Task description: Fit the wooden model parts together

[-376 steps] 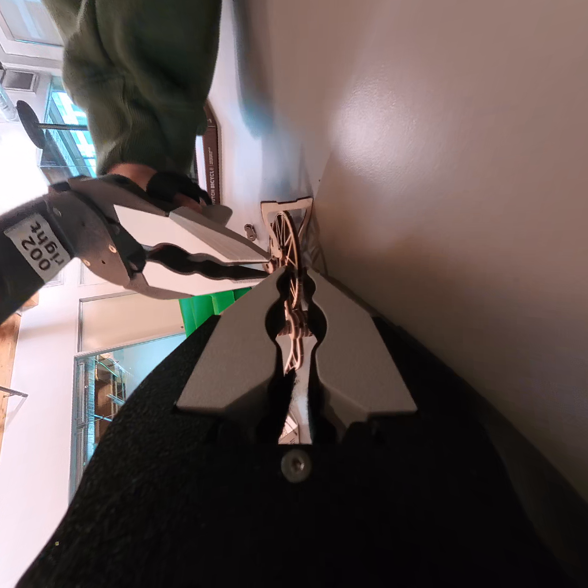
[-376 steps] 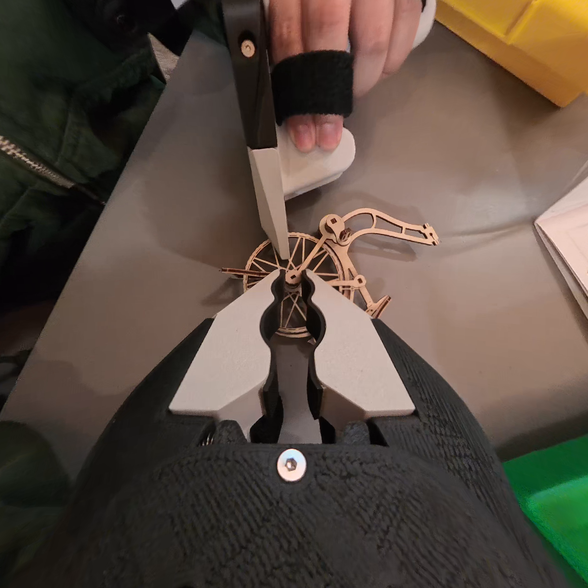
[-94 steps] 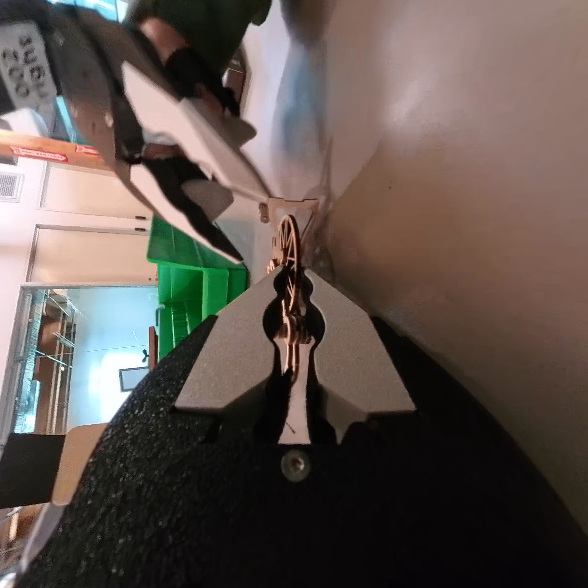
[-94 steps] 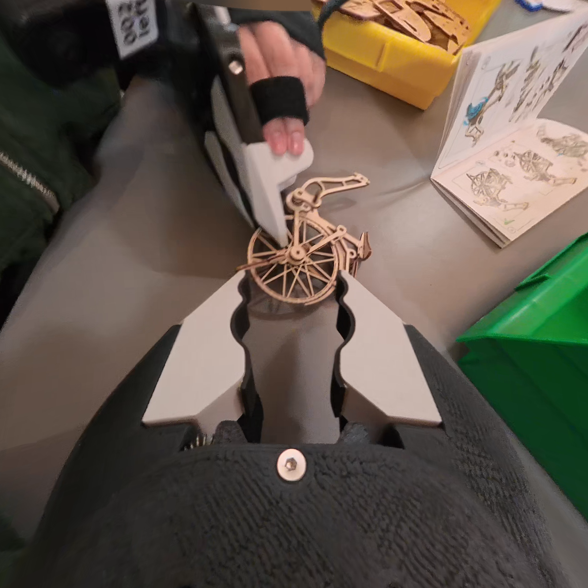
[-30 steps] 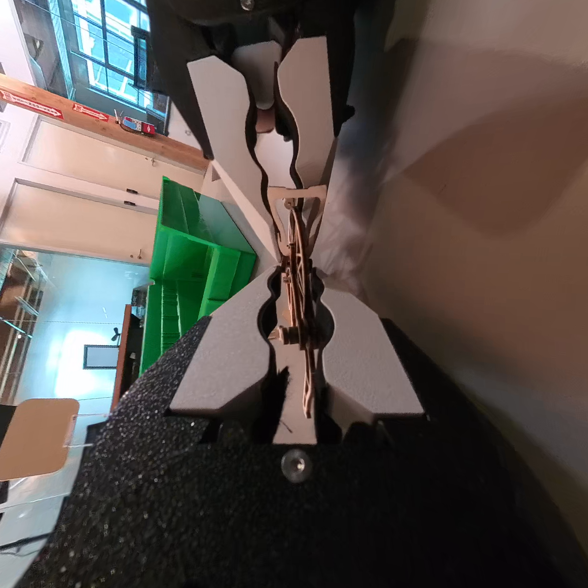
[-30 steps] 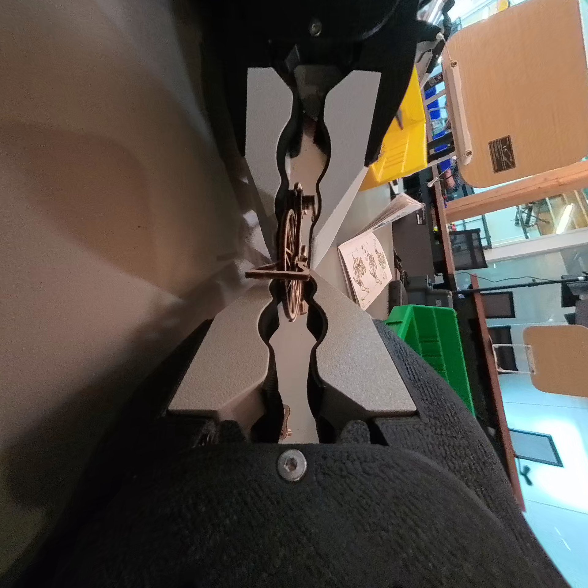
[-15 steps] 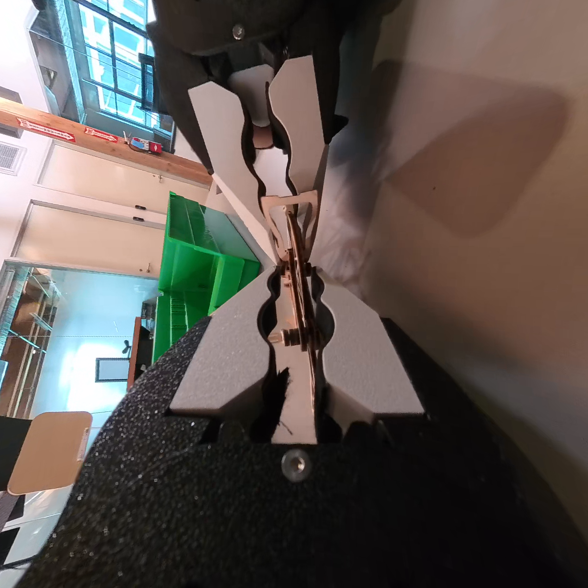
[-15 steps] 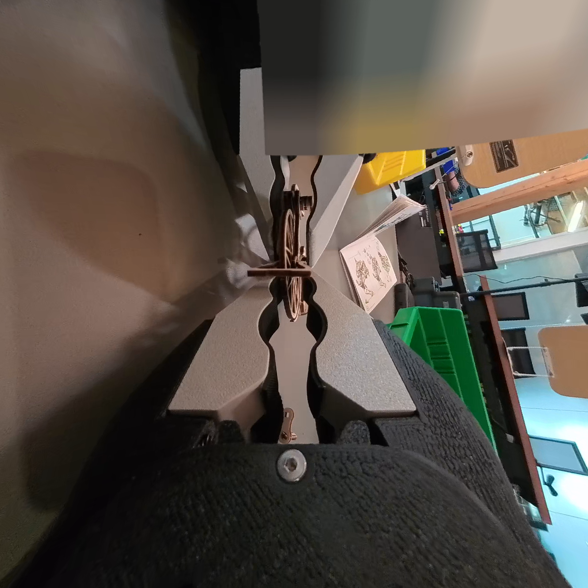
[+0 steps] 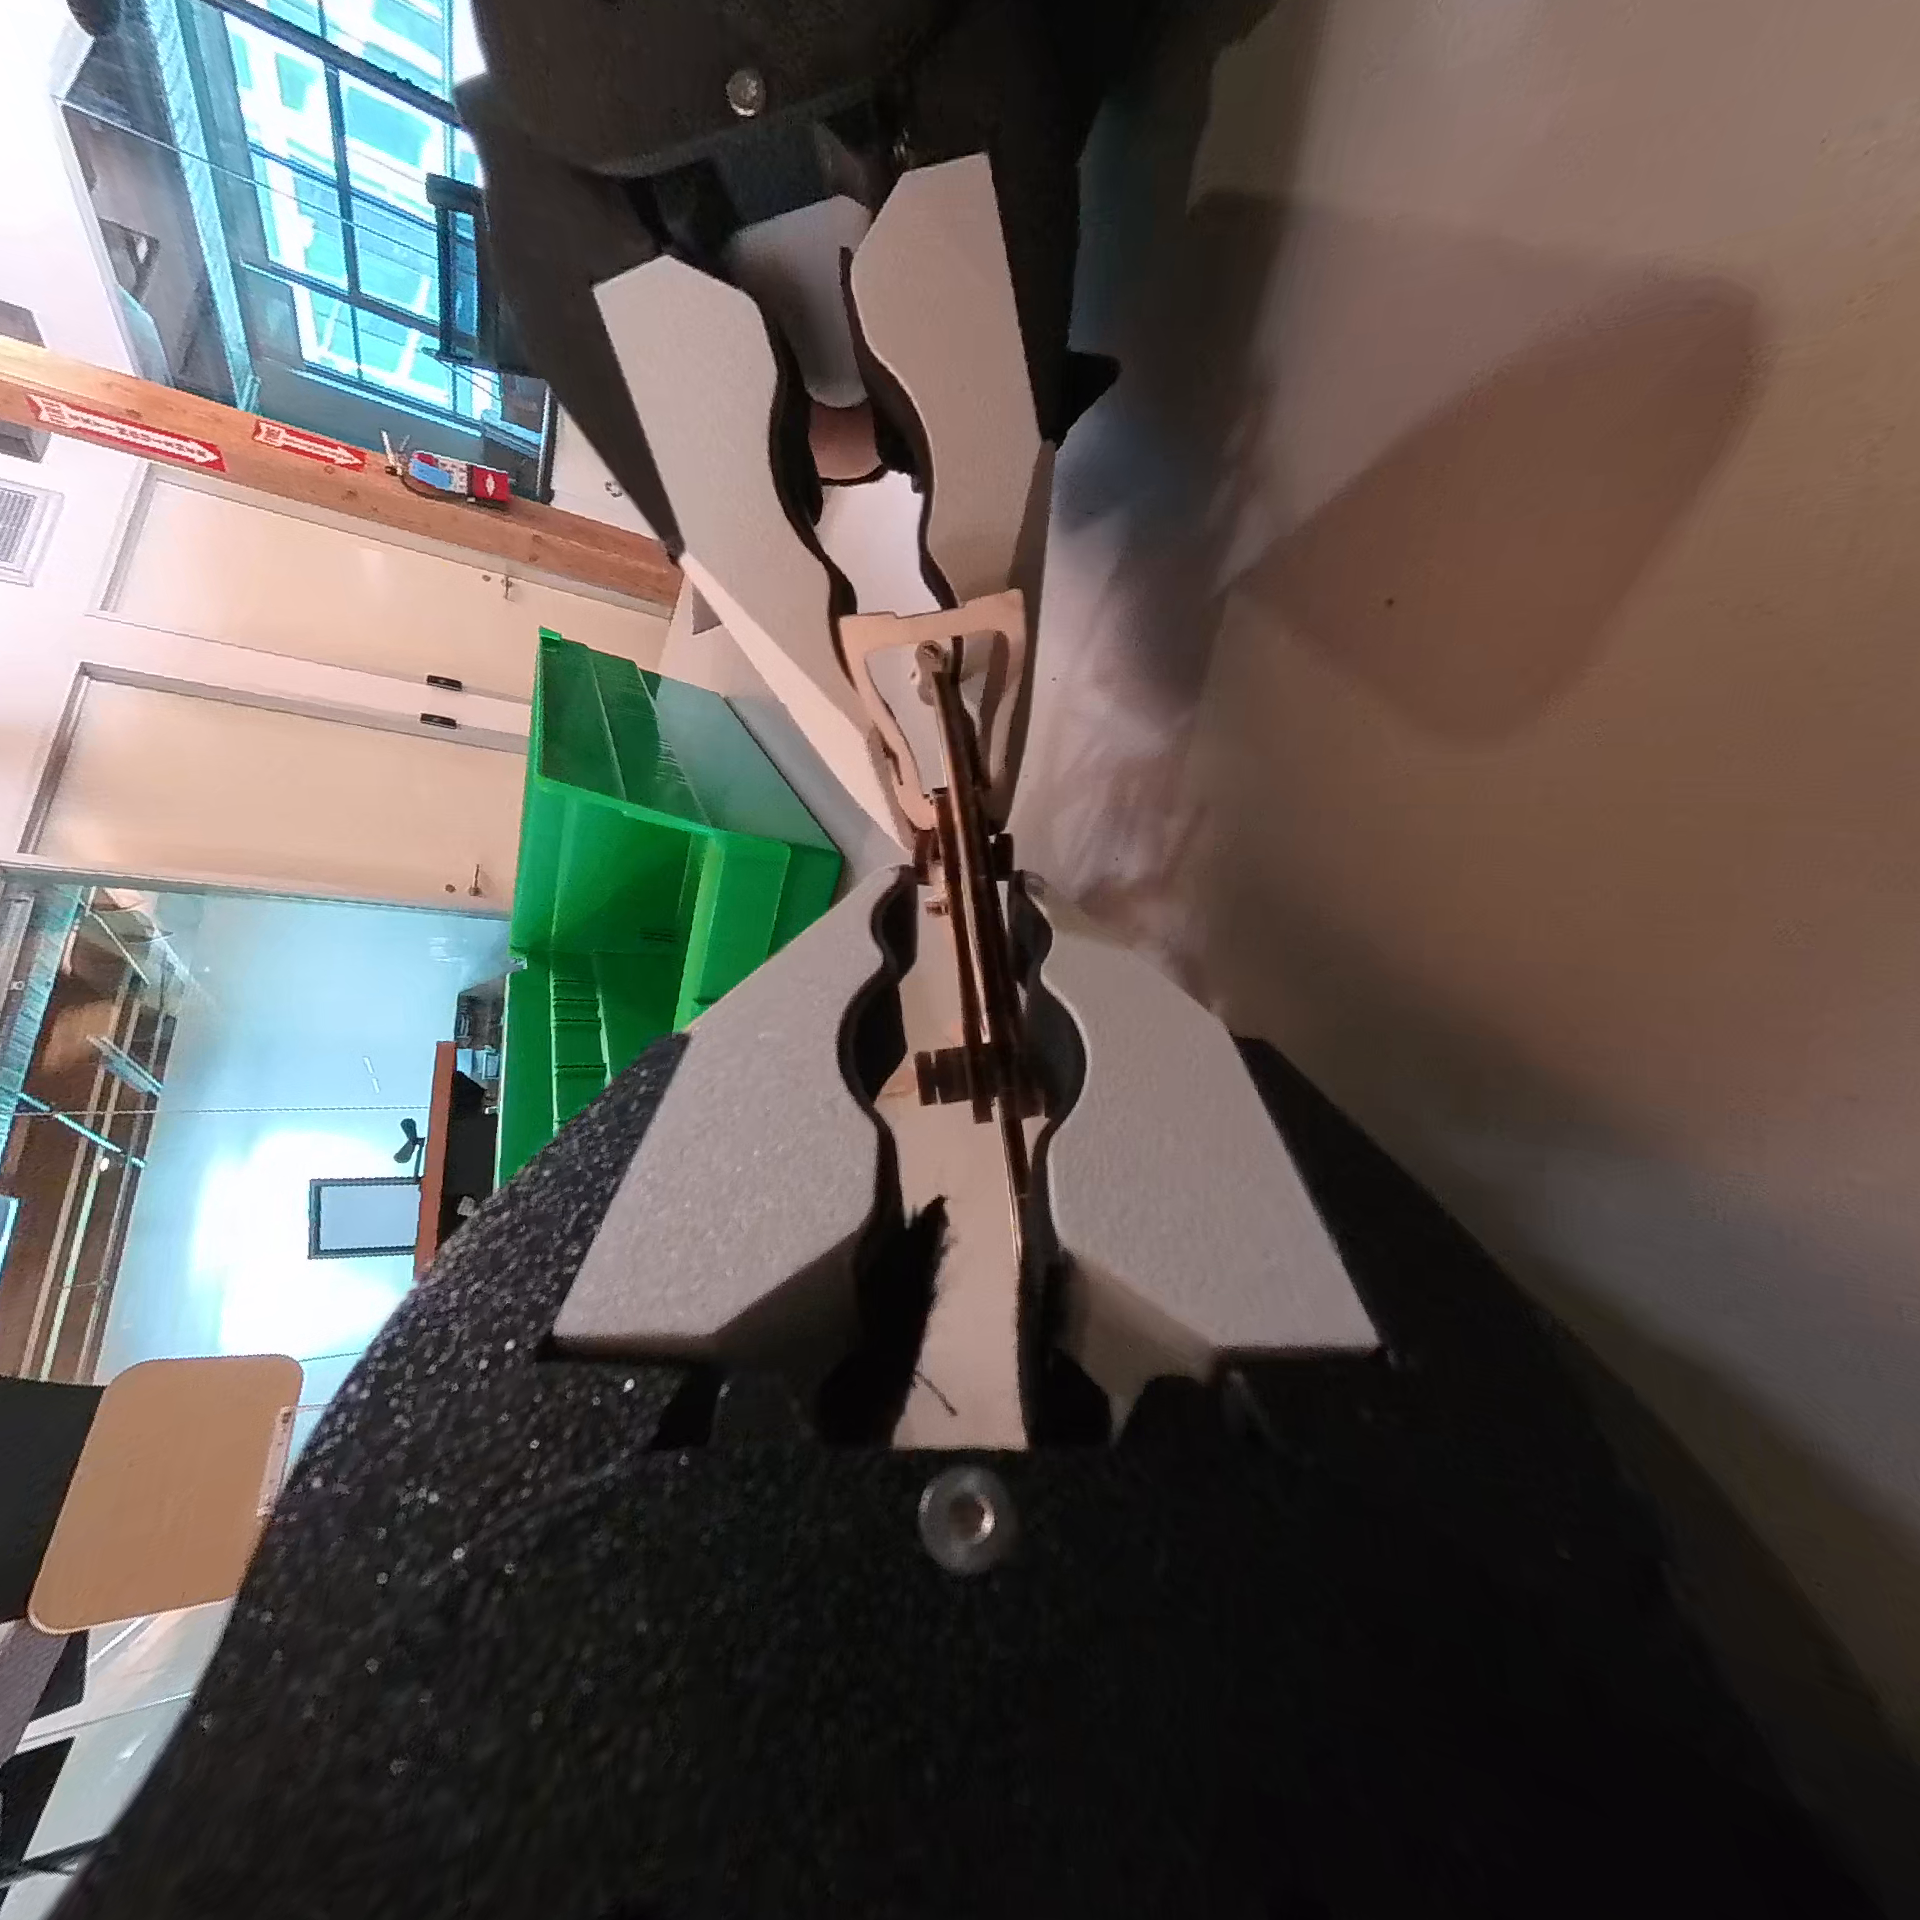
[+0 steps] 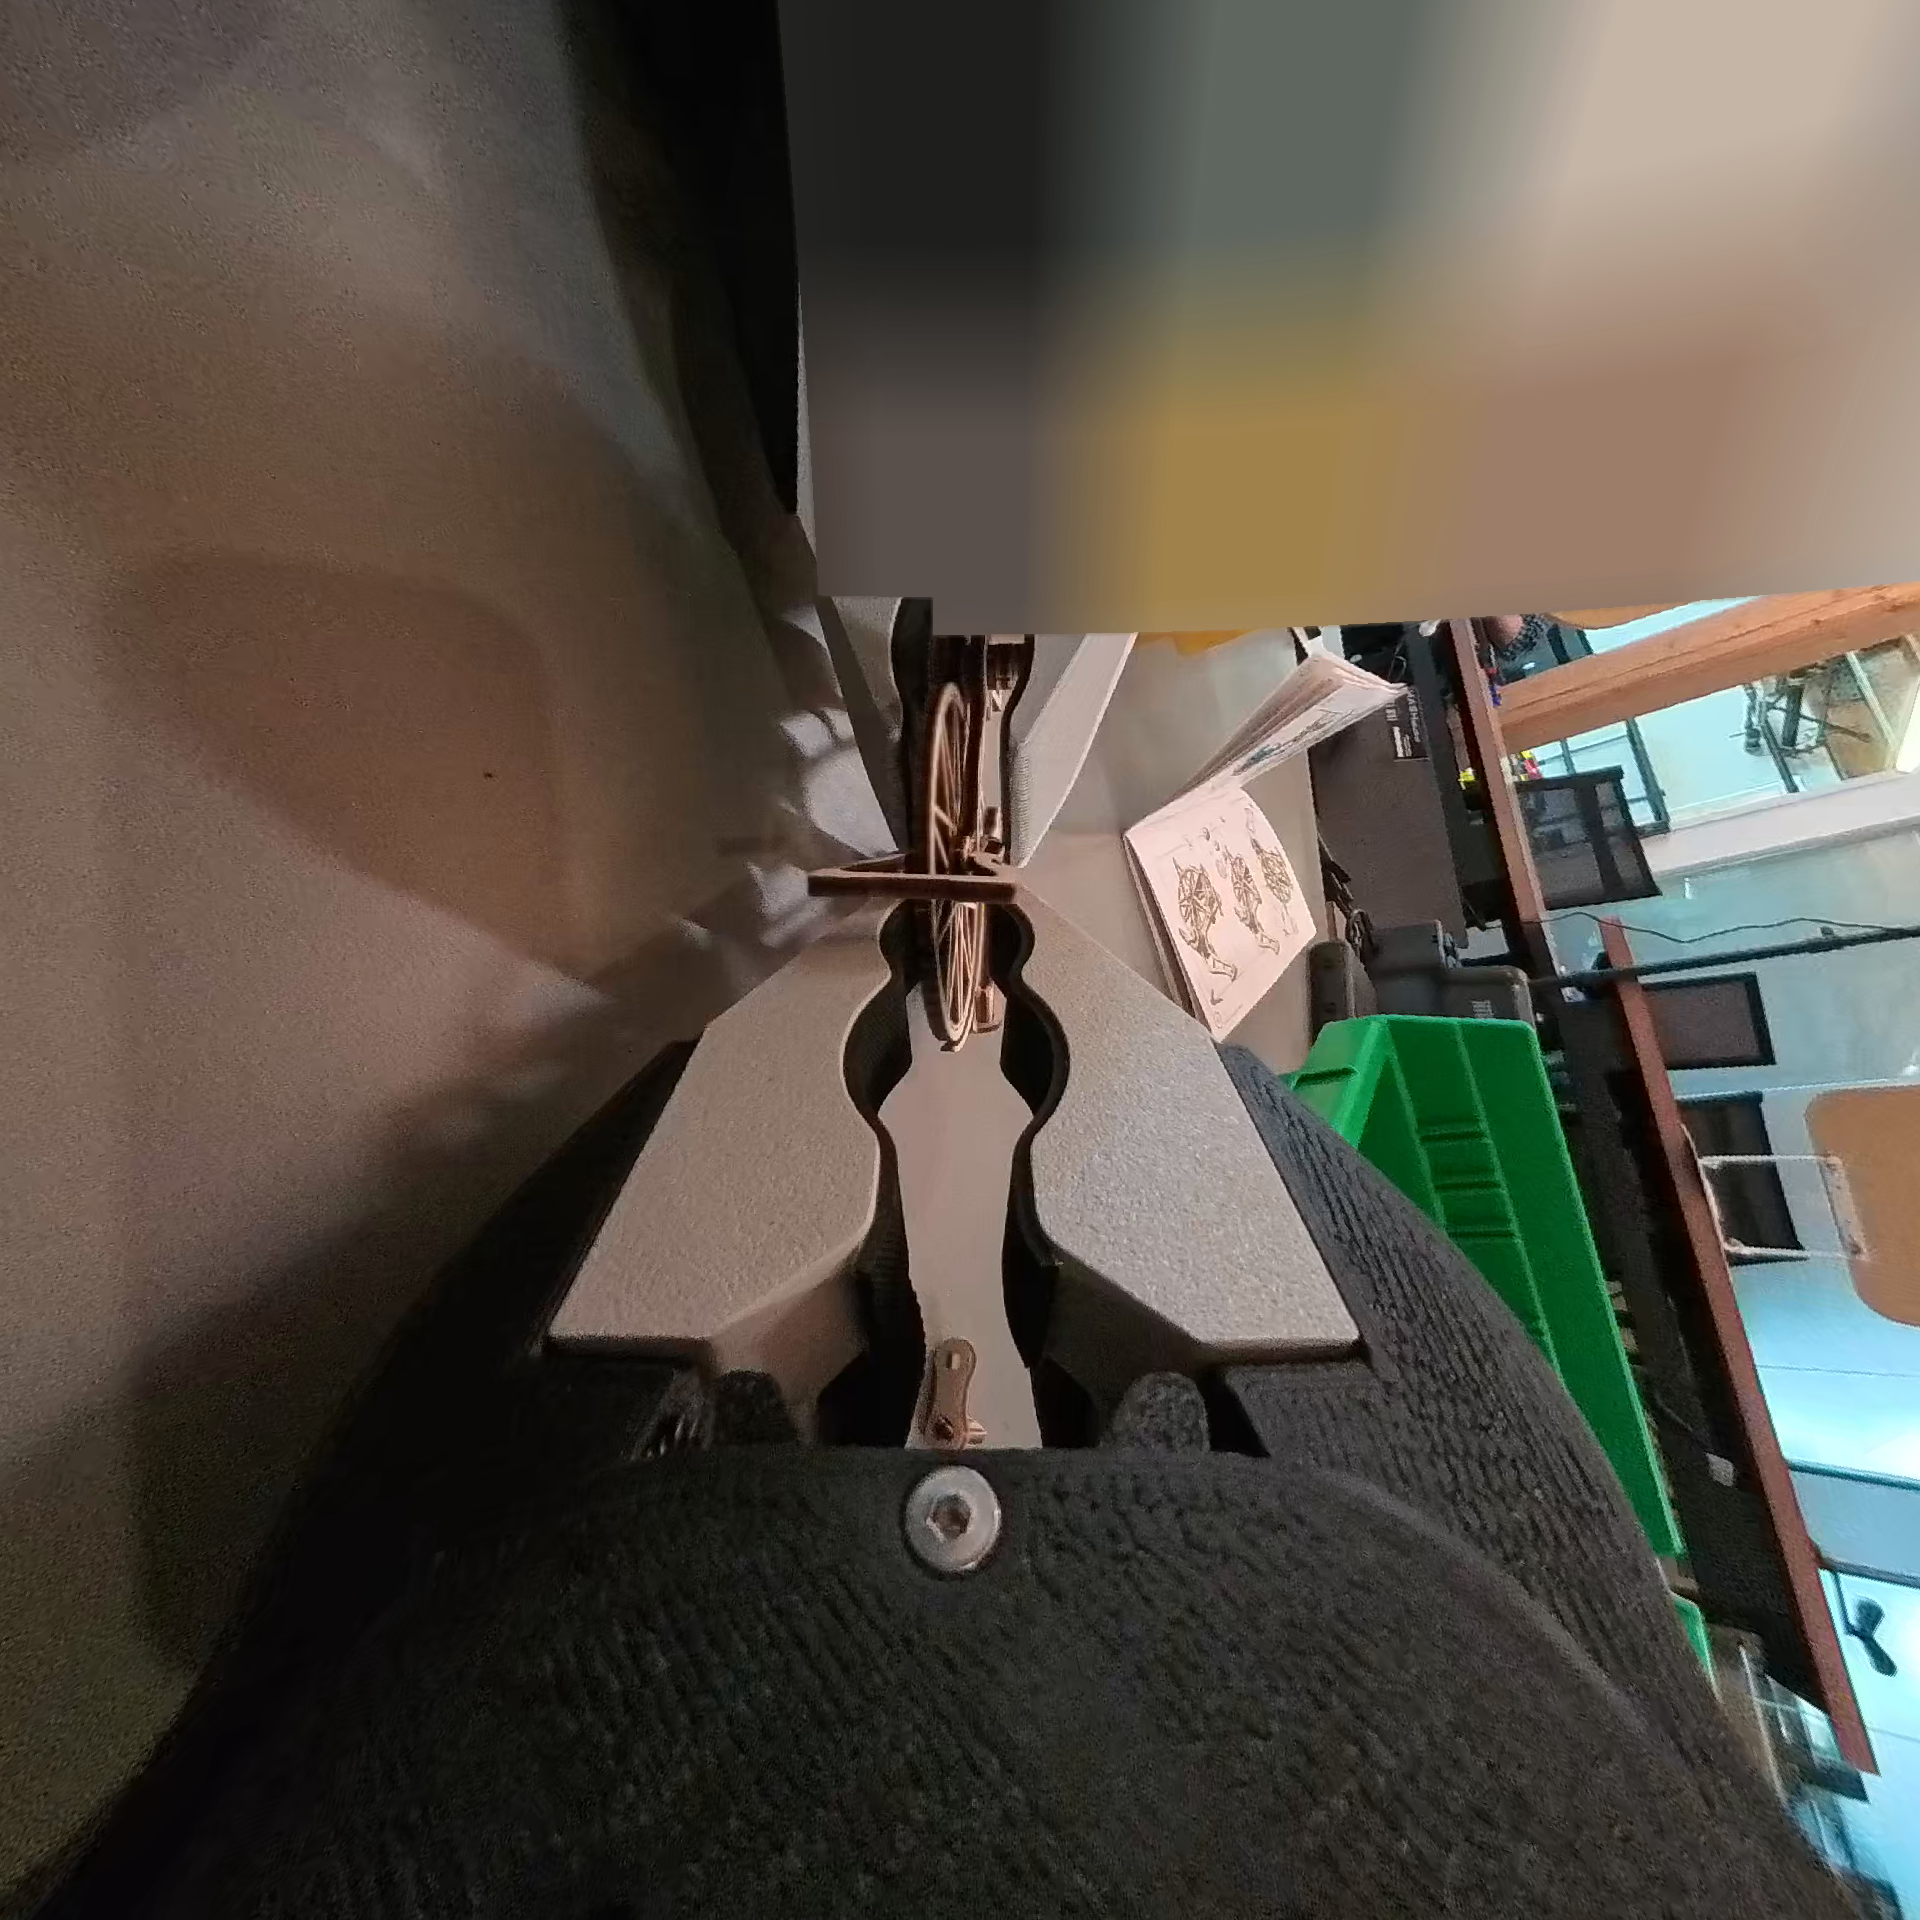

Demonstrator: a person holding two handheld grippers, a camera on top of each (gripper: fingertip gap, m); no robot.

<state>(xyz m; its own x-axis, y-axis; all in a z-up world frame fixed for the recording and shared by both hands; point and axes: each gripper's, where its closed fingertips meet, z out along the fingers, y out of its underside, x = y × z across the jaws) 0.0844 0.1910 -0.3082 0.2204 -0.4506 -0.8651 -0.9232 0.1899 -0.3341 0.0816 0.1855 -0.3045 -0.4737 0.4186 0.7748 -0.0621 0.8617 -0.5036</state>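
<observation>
the left gripper [image 9: 966,883] fingers pinch the wooden model [image 9: 971,987] edge-on; the right gripper [image 10: 951,914] fingers pinch its wheel from the far side, above the desk [image 10: 312,520].

The left gripper [image 9: 961,883] pinched the wooden model [image 9: 971,935] edge-on; the right gripper [image 9: 904,613] faced it, tips at the model's frame, beside a green bin [image 9: 644,904].

workshop-like room: green parts bin [image 9: 644,914], instruction booklet [image 10: 1226,914], timber beam [image 9: 343,488]
</observation>
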